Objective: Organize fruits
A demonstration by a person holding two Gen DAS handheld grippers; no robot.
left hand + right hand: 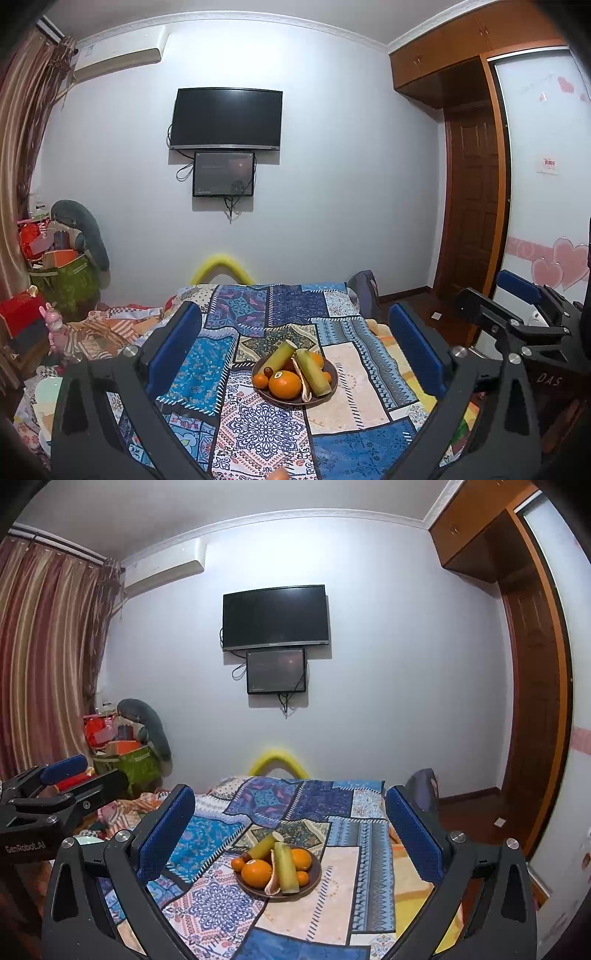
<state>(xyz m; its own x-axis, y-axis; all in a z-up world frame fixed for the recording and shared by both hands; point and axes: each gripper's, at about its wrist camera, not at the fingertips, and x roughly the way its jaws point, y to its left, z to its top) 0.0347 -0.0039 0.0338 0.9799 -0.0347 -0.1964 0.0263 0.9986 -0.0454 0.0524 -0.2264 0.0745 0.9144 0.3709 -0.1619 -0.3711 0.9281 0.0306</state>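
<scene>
Here, the bowl (332,382) of oranges and green stalks sits on the patchwork cloth (354,384), low in the frame's centre. The left gripper (293,350) and right gripper (290,827) both gape wide and empty, apart from the bowl, framing it between their blue pads (173,347).

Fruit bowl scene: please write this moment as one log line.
left claw: open, empty | right claw: open, empty | fruit bowl: on patchwork cloth, holds oranges and green stalks | contact: none
</scene>
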